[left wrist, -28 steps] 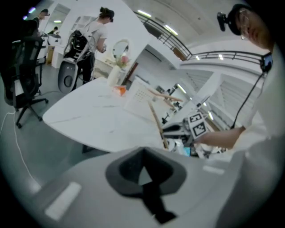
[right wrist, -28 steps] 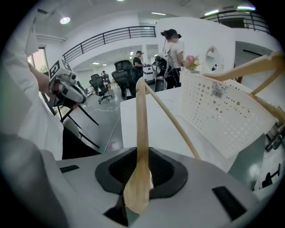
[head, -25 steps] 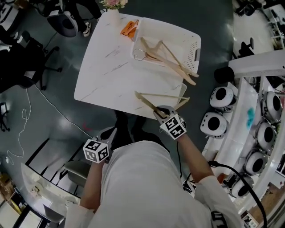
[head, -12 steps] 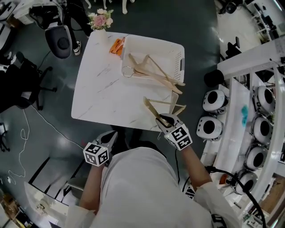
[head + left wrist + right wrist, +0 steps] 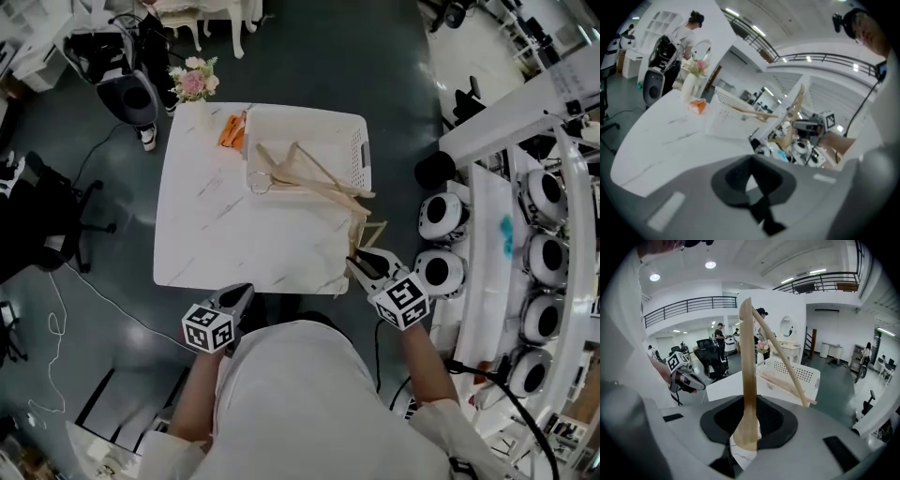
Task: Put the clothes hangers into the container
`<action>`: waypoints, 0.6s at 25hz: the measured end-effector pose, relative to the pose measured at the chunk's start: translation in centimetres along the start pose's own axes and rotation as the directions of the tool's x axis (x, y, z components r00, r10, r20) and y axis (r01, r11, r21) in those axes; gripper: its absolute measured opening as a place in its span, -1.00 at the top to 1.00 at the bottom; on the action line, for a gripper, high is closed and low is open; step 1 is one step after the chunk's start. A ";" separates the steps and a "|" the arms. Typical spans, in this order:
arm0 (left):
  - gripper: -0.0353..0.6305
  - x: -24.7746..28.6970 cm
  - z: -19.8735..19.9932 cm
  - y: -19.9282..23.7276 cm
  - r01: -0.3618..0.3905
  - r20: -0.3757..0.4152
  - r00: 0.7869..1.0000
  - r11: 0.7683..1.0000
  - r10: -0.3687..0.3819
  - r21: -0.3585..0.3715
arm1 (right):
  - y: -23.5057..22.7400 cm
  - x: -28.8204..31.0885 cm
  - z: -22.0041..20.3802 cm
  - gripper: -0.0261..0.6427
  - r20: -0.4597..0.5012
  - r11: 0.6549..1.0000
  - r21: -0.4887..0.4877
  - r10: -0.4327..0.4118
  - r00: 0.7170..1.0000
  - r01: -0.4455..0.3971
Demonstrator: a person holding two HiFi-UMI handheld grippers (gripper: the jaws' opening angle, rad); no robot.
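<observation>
A white perforated basket (image 5: 352,127) stands at the far right of the white marble table (image 5: 216,225), with several wooden hangers (image 5: 309,180) lying in it. My right gripper (image 5: 367,263) is off the table's near right corner, shut on one arm of another wooden hanger (image 5: 368,230) that it holds up in the air. In the right gripper view this hanger (image 5: 747,380) rises upright from the jaws, with the basket (image 5: 797,373) beyond it. My left gripper (image 5: 234,298) hovers at the table's near edge, shut and holding nothing. The left gripper view shows its jaws together over the table (image 5: 656,140).
A vase of flowers (image 5: 192,84) and an orange object (image 5: 230,131) sit at the table's far left corner. Round white machines (image 5: 441,216) and a white bench stand close on the right. An office chair (image 5: 127,94) and cables are on the floor to the left.
My right gripper has lifted the hanger off the table's near edge and carried it up and to the right. The left gripper has shifted slightly toward the table.
</observation>
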State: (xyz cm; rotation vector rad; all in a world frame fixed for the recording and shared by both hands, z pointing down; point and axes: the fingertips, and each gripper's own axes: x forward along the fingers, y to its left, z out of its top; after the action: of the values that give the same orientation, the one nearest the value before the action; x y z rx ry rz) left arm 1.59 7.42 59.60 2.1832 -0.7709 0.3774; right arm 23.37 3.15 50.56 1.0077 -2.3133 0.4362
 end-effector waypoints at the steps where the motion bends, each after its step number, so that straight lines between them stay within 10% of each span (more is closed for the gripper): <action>1: 0.88 0.2 0.2 0.1 0.006 -0.003 1.000 1.000 -0.006 0.005 | -0.3 -0.3 0.4 0.69 0.011 1.000 0.011 -0.010 1.000 0.010; 15: 0.88 1.5 2.6 1.6 0.054 -0.006 0.999 0.998 -0.054 0.024 | -5.5 -4.4 5.6 0.69 0.076 0.993 0.039 -0.113 0.991 0.110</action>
State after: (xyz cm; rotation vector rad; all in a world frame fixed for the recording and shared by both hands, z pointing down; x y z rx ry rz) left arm 1.81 4.03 59.56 2.2203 -0.7062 0.3671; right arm 27.82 -0.79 43.79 1.1836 -2.3106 0.3992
